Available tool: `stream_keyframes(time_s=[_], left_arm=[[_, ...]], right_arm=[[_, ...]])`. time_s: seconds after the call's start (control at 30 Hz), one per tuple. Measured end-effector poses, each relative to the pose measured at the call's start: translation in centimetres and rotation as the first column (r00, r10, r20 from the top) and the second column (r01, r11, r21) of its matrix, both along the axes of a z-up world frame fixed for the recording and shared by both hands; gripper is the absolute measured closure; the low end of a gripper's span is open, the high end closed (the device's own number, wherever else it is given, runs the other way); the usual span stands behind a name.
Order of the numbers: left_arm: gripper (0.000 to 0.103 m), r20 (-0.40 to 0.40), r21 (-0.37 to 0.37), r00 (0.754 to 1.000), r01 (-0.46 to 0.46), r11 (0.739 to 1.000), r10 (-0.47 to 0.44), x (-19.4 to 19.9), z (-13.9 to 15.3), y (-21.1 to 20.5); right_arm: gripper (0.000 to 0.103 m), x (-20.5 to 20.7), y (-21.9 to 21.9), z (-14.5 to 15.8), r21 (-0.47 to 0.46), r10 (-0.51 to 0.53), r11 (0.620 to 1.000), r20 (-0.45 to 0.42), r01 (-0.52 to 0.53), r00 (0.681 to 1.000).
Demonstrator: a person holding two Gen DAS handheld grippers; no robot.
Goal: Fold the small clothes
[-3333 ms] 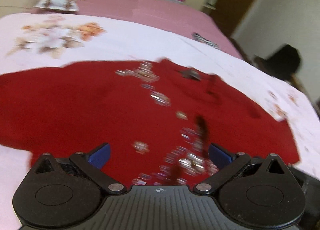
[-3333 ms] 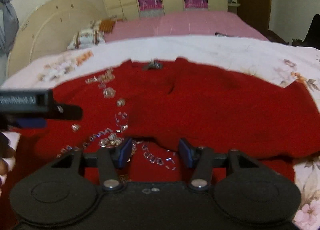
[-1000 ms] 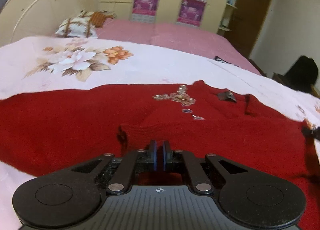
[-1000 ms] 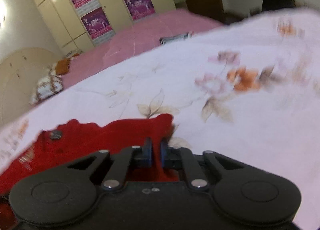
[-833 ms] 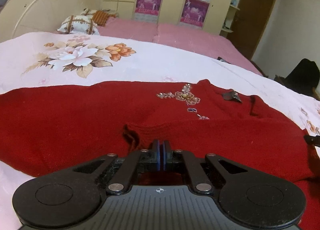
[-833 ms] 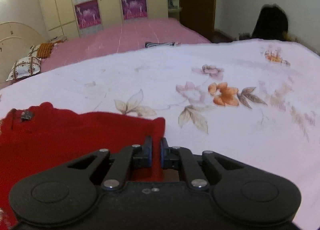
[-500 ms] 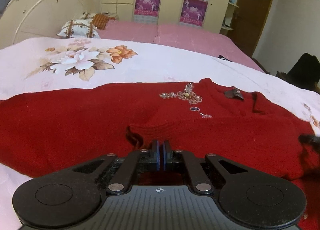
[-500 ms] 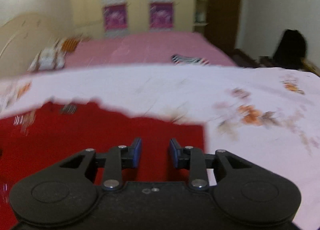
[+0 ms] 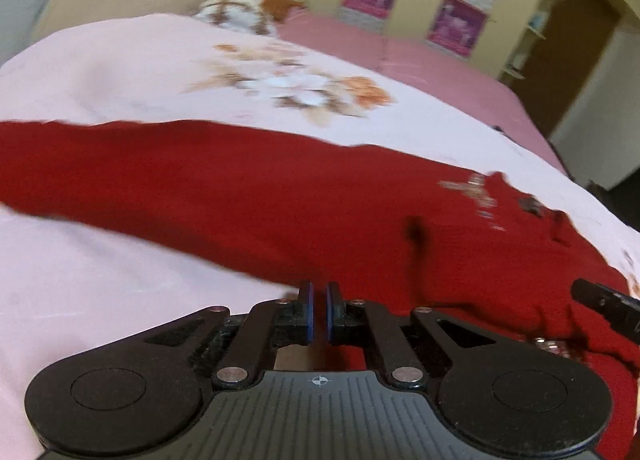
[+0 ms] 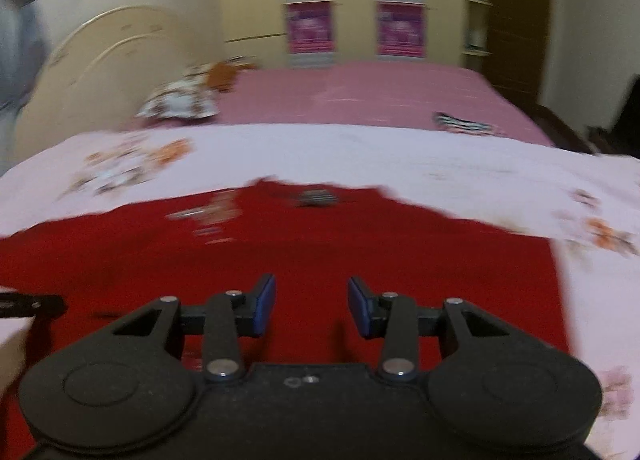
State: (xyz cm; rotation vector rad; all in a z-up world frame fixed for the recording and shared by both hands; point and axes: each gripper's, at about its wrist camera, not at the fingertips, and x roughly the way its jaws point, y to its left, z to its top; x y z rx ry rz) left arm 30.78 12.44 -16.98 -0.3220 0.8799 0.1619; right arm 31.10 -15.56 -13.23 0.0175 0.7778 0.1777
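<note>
Red sweater [image 10: 320, 252] spread on the floral bedsheet [image 10: 400, 155]

Left gripper [image 9: 319, 318] sits low at the sweater's near edge, nearly closed, gripping nothing visible. Right gripper [image 10: 311, 310] hovers over the sweater, jaws spread.

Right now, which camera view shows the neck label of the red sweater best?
The right wrist view: the neck label lies near the frame's middle, though blurred. In the left wrist view it is a small dark smudge near the right edge.
</note>
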Motion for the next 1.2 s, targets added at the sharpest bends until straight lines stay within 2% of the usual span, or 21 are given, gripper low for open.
stream_keyframes(time_s=[0.23, 0.27, 0.3, 0.33, 0.37, 0.4, 0.43, 0.5, 0.6, 0.63, 0.67, 0.77, 0.97, 1.0, 1.07, 1.13, 1.2], left_arm=[[0.097, -0.013, -0.011, 0.988, -0.151, 0.989, 0.151, -3.0, -0.1, 8.3], [0.081, -0.019, -0.011, 0.984, -0.176, 0.984, 0.176, -3.4, -0.2, 9.5], [0.06, -0.018, -0.013, 0.982, -0.19, 0.982, 0.19, -3.7, -0.3, 10.4], [0.007, -0.01, -0.003, 0.977, -0.214, 0.977, 0.214, -4.0, -0.3, 11.3], [0.0, 0.027, 0.028, 0.965, -0.261, 0.965, 0.26, -4.6, 0.0, 12.0], [0.0, 0.096, 0.053, 0.955, -0.285, 0.957, 0.28, -5.4, 0.3, 12.6], [0.0, 0.118, 0.057, 0.955, -0.28, 0.958, 0.272, -5.6, 0.4, 13.2], [0.0, 0.088, 0.03, 0.956, -0.284, 0.958, 0.281, -5.4, 0.1, 14.9], [0.001, 0.085, -0.054, 0.931, -0.351, 0.935, 0.355, -5.8, -0.8, 17.9], [0.007, 0.083, -0.085, 0.919, -0.379, 0.922, 0.385, -6.0, -1.2, 18.8], [0.024, 0.076, -0.115, 0.905, -0.408, 0.906, 0.418, -6.4, -1.5, 19.7], [0.042, 0.074, -0.205, 0.875, -0.457, 0.866, 0.479, -6.2, -2.8, 22.4], [0.043, 0.119, -0.246, 0.853, -0.47, 0.848, 0.508, -4.0, -3.8, 24.3], [0.047, 0.131, -0.25, 0.848, -0.474, 0.844, 0.514, -3.7, -4.0, 24.3], [0.097, 0.121, -0.255, 0.83, -0.504, 0.825, 0.544, -3.2, -4.7, 24.9], [0.097, 0.116, -0.316, 0.802, -0.53, 0.787, 0.586, -3.3, -5.6, 25.8], [0.098, 0.134, -0.295, 0.805, -0.524, 0.799, 0.578, -2.9, -5.5, 25.1]], right_arm=[[0.064, 0.8, 9.1, -0.3, 0.025, 0.122, 0.992, -0.011, -0.122, 0.992], [0.064, 0.9, 10.0, -0.4, 0.028, 0.132, 0.991, -0.013, -0.132, 0.991], [0.064, 1.0, 10.9, -0.4, 0.028, 0.14, 0.99, -0.013, -0.14, 0.99], [0.063, 1.0, 11.5, -0.3, 0.026, 0.145, 0.989, -0.012, -0.145, 0.989], [0.063, 0.8, 12.4, -0.4, 0.02, 0.149, 0.989, -0.01, -0.149, 0.989], [0.063, 1.0, 12.7, -0.6, 0.014, 0.15, 0.989, -0.011, -0.15, 0.989], [0.063, 1.1, 12.9, -0.7, 0.008, 0.149, 0.989, -0.015, -0.149, 0.989], [0.063, 1.3, 13.3, -0.9, 0.006, 0.145, 0.989, -0.02, -0.145, 0.989], [0.063, 1.3, 13.7, -1.2, -0.001, 0.131, 0.991, -0.027, -0.131, 0.991], [0.063, 1.4, 13.8, -1.2, -0.002, 0.127, 0.992, -0.029, -0.127, 0.991], [0.063, 1.5, 14.0, -1.3, -0.006, 0.126, 0.992, -0.029, -0.126, 0.992], [0.063, 1.8, 14.6, -1.7, -0.014, 0.122, 0.992, -0.029, -0.123, 0.992], [0.066, 2.2, 15.3, -2.5, -0.026, 0.109, 0.994, -0.032, -0.11, 0.993], [0.066, 2.2, 15.3, -2.5, -0.028, 0.103, 0.994, -0.028, -0.104, 0.994], [0.066, 2.1, 15.0, -2.2, -0.022, 0.085, 0.996, -0.002, -0.085, 0.996], [0.066, 2.1, 15.1, -2.1, -0.048, 0.079, 0.996, 0.019, -0.078, 0.997], [0.066, 2.6, 15.3, -3.6, -0.078, 0.089, 0.993, -0.053, -0.093, 0.995]])
